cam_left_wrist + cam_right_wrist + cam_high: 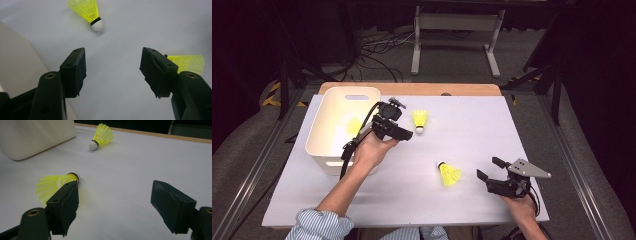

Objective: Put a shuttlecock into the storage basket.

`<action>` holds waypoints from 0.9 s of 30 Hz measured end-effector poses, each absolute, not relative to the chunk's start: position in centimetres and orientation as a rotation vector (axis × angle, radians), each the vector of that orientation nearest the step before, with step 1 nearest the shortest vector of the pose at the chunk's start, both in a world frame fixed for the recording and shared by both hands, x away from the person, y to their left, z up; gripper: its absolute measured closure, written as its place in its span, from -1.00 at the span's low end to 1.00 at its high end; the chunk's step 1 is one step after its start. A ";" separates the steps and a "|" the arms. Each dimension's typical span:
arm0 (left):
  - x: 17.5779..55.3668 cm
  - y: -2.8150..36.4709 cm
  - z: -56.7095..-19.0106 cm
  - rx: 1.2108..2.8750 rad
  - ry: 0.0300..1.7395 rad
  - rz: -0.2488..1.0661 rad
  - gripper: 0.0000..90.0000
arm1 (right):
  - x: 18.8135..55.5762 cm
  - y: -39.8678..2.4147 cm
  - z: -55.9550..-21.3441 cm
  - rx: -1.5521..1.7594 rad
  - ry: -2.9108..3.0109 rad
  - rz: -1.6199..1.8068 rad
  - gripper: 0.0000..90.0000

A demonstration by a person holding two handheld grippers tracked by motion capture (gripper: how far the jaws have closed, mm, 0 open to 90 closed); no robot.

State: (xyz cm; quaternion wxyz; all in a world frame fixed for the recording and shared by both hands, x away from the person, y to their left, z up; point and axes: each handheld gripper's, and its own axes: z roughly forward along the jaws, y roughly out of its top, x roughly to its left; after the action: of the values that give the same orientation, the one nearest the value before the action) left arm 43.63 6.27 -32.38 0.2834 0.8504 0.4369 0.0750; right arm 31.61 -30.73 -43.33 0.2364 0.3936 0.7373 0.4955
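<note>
High view: left gripper (408,134) is hovering spread beside upper-centre shuttlecock (420,120); right gripper (490,168) spread; it should likely straddle the cork before squeezing.

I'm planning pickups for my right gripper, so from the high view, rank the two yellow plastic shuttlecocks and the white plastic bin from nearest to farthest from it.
From the right gripper:
1. The yellow plastic shuttlecock near the front, just to its left.
2. The yellow plastic shuttlecock farther back, mid-table by the left gripper.
3. The white plastic bin, far left side of the table.
</note>
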 end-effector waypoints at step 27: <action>43.4 3.7 -35.0 2.327 1.159 0.164 -0.18 | 33.7 -26.5 -43.8 1.011 2.354 1.182 0.03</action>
State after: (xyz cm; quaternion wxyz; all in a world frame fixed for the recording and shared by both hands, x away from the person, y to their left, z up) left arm 43.38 3.72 -35.00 0.2653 0.8613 0.4290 0.0607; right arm 33.69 -26.49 -43.76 0.1593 0.3536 0.8237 0.4137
